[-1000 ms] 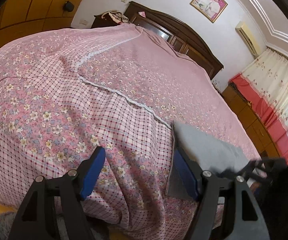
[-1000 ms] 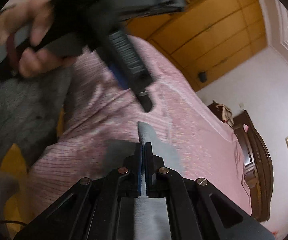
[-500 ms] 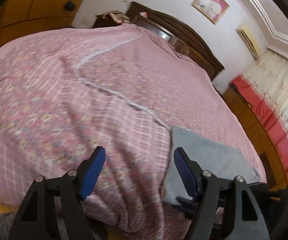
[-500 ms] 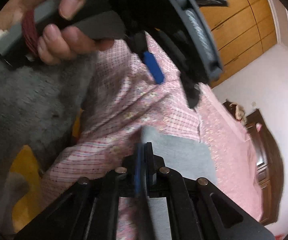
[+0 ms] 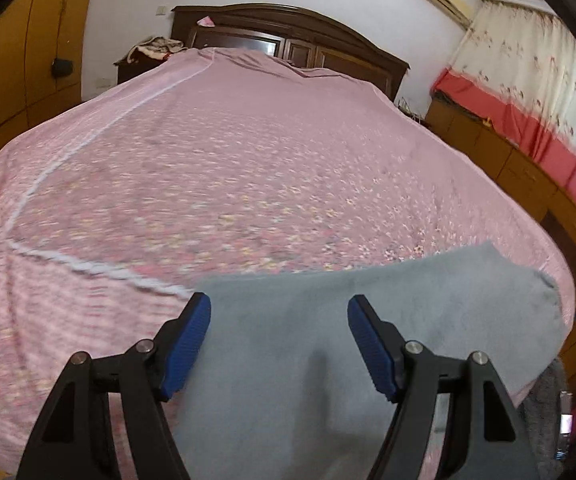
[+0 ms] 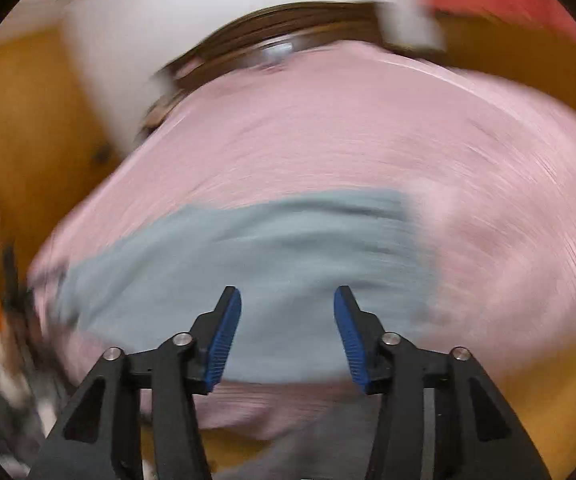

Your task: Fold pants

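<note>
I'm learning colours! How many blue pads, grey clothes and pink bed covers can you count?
Blue pads: 4, two on the left gripper and two on the right gripper
Grey pants: 1
Pink bedspread: 1
Total: 6

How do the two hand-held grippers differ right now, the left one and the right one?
The left hand-held gripper gapes wider than the right hand-held gripper. The left's view is fairly sharp, while the right's is heavily smeared. Both are open with blue pads, grip nothing, and point over the grey pants on the pink bedspread.
</note>
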Demonstrator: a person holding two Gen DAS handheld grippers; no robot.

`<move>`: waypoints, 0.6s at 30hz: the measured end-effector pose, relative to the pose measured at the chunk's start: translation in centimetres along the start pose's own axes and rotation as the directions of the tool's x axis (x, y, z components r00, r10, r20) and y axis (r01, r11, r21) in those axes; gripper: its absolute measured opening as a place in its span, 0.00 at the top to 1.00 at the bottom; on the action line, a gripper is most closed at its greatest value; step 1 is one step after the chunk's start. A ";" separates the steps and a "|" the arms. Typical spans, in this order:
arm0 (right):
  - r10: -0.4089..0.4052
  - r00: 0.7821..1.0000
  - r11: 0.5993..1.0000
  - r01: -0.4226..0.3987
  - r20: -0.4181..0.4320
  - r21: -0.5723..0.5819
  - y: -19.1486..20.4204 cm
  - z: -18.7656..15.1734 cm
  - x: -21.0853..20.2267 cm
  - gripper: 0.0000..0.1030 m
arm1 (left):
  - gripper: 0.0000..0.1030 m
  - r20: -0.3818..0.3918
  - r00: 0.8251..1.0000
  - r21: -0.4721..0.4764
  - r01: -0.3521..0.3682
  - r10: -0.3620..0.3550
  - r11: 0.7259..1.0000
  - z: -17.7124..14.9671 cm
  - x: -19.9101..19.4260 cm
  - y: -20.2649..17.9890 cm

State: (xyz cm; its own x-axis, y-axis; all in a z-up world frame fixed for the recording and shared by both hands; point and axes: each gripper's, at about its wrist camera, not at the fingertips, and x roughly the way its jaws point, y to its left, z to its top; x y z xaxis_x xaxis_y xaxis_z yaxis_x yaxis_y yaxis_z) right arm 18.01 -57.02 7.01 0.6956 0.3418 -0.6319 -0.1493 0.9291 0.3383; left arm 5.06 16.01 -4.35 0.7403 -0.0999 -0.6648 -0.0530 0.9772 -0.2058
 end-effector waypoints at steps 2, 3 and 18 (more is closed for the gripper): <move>0.046 0.999 0.982 -0.044 -0.008 0.182 -5.5 -0.7 0.1 0.40 | 0.28 -0.010 0.999 0.035 -0.044 0.044 0.998 -0.3 1.2 -1.2; 0.116 0.993 0.957 -0.106 -0.021 0.271 -7.6 -1.2 0.8 0.40 | 0.28 -0.019 0.997 0.058 -0.072 0.073 0.996 -0.5 1.9 -1.8; 0.127 0.986 0.974 -0.102 -0.110 0.203 -4.7 0.6 3.6 0.86 | 0.27 -0.024 0.993 0.079 -0.117 0.120 0.990 -2.4 3.2 -2.1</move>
State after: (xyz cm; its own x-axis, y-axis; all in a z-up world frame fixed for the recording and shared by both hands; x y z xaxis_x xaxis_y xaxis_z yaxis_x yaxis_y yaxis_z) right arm 21.61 -60.20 3.55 0.5898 0.4700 -0.6567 -0.0740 0.8412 0.5357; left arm 5.99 13.15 -7.76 0.7121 0.0132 -0.7020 -0.0861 0.9939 -0.0687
